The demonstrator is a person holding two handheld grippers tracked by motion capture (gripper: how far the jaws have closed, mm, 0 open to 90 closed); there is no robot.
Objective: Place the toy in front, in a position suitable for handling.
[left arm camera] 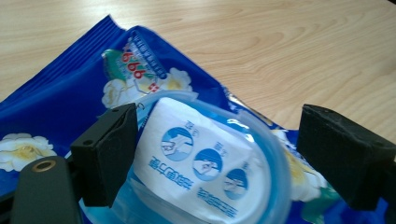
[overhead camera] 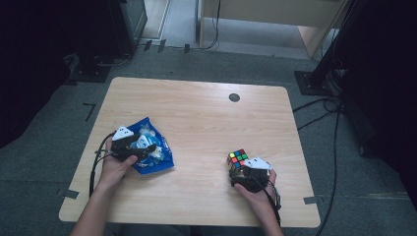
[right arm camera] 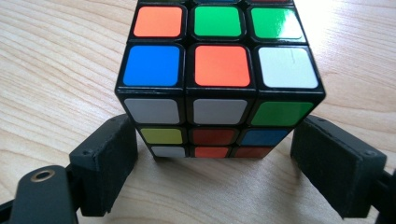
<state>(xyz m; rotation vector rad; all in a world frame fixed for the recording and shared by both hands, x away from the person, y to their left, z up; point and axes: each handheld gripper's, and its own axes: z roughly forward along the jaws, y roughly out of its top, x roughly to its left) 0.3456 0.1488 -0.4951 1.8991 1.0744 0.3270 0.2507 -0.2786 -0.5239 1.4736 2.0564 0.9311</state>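
A blue wet-wipes pack (overhead camera: 158, 156) with white flowers lies on the left part of the wooden table (overhead camera: 196, 118). My left gripper (overhead camera: 146, 149) hovers over it, open. In the left gripper view the jaws stand on either side of the pack's white flap sticker (left arm camera: 201, 163), inside a pale blue oval lid ring; my left gripper (left arm camera: 219, 161) holds nothing. A scrambled Rubik's cube (overhead camera: 237, 158) stands at the right front. My right gripper (overhead camera: 239, 168) is just behind it, open. In the right gripper view the cube (right arm camera: 219, 70) rests on the wood and my right gripper (right arm camera: 217, 168) flanks its near lower edge.
A small dark round grommet (overhead camera: 234, 97) sits near the table's far edge. Bare wood spans the middle between pack and cube. Black stands and cables (overhead camera: 319, 105) lie on the grey floor to the right of the table.
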